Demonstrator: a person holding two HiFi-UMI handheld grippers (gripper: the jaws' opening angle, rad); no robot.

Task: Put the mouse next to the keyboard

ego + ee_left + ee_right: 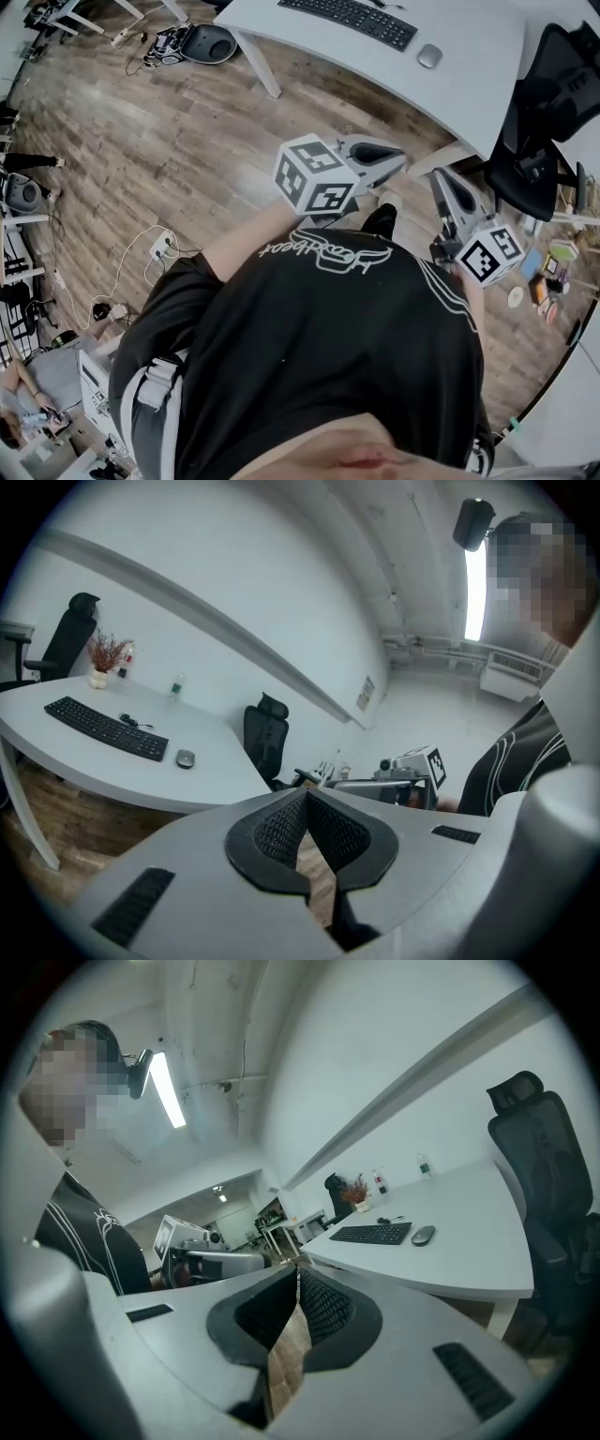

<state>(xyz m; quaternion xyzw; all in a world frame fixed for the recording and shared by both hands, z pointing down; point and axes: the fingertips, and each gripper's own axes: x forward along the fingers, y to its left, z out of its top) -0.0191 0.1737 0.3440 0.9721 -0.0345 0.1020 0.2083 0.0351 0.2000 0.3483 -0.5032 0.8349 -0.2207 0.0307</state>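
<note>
The mouse (429, 56) lies upper right on the worktop (473, 89) beside the keyboard (349, 21), well apart from the left claw (401, 161) and right claw (438, 178), both pressed together, empty.

A small grey oval mouse (429, 55) lies flat on a white desk (473, 89), just beside one short end of a long black keyboard (349, 19), not touching it.

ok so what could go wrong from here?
1. The mouse already lies just beside the keyboard; reaching in again could knock it away.
2. The office chair stands close to the right gripper and might snag a swing toward the desk.
</note>
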